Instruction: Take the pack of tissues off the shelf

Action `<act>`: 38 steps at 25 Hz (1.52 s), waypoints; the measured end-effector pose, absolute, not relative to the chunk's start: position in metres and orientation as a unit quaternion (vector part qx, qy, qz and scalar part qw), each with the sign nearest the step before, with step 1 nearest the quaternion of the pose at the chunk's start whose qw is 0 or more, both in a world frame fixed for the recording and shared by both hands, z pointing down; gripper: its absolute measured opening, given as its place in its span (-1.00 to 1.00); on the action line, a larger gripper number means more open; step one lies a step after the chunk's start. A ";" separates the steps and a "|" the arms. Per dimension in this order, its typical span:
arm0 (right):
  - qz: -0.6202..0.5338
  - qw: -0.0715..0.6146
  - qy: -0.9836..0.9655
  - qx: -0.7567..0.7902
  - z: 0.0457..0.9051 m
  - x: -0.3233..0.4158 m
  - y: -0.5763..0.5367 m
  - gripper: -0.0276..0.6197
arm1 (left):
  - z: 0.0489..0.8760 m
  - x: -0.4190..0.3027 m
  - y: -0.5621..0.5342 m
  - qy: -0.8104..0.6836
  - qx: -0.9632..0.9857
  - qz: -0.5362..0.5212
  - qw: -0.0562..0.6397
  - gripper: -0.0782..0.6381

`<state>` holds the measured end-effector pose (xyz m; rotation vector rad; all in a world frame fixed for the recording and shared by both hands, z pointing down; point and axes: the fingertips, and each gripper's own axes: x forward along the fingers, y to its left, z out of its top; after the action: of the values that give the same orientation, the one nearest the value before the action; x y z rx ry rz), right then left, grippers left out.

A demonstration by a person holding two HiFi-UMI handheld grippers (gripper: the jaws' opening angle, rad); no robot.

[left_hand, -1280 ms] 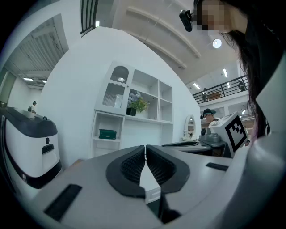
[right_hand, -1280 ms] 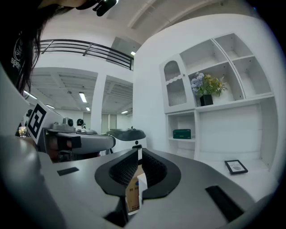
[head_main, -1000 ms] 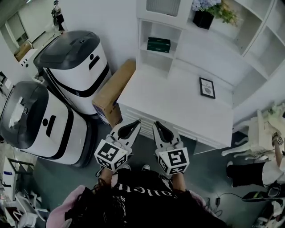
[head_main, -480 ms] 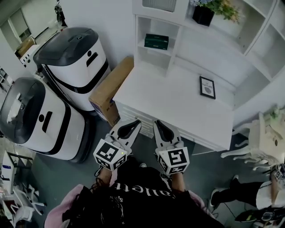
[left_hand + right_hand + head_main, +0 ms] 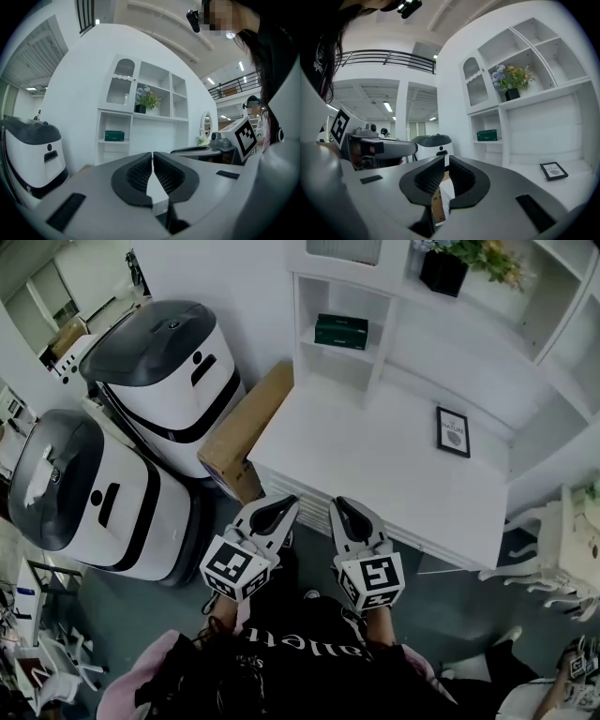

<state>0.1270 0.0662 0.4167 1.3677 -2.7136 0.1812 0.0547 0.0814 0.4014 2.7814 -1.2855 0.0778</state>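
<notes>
Both level (jaws together): left tool (image 5: 287,503) beside right tool (image 5: 338,505), facing shelf (image 5: 338,355).

Right gripper (image 5: 446,158): jaws closed together, nothing held between them, seen well short of the shelf unit (image 5: 503,131).
Pack of tissues (image 5: 487,135): green, lying in the shelf unit's small left compartment.
Potted flowers (image 5: 510,82): set on the ledge above that compartment.
Framed picture (image 5: 553,170): laid flat on the shelf unit's desk surface, lower right.
White machine with dark lid (image 5: 432,142): stood left of the shelf unit.
</notes>
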 end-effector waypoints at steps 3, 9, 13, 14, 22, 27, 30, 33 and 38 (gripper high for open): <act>0.062 0.054 -0.887 0.455 0.421 0.124 0.045 -0.72 | 0.406 0.052 0.060 -0.411 0.910 0.026 0.041 -0.73; 0.062 0.061 -0.878 0.471 0.422 0.111 -0.015 -0.72 | 0.411 0.040 -0.002 -0.394 0.918 0.025 0.041 -0.73; 0.067 0.060 -0.870 0.485 0.417 0.093 -0.062 -0.72 | 0.406 0.019 -0.050 -0.381 0.924 0.029 0.034 -0.73; 0.067 0.060 -0.868 0.489 0.415 0.088 -0.073 -0.72 | 0.404 0.014 -0.063 -0.377 0.925 0.027 0.034 -0.73; 0.070 0.070 -0.848 0.521 0.412 0.053 -0.153 -0.72 | 0.402 -0.025 -0.145 -0.342 0.939 0.016 0.037 -0.73; 0.071 0.077 -0.829 0.549 0.416 0.042 -0.188 -0.72 | 0.405 -0.035 -0.181 -0.308 0.950 0.015 0.037 -0.73; 0.064 0.085 -0.819 0.565 0.417 0.041 -0.206 -0.72 | 0.410 -0.040 -0.199 -0.292 0.955 0.018 0.039 -0.73; 0.057 0.097 -0.805 0.582 0.417 0.048 -0.221 -0.72 | 0.414 -0.042 -0.212 -0.281 0.958 0.020 0.045 -0.73; 0.051 0.107 -0.789 0.602 0.414 0.067 -0.242 -0.72 | 0.419 -0.038 -0.233 -0.269 0.962 0.025 0.047 -0.73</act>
<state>0.0671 -0.2425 0.4145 1.7730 -2.3242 0.1510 -0.0381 -0.2328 0.4191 2.9333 -0.8218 0.0758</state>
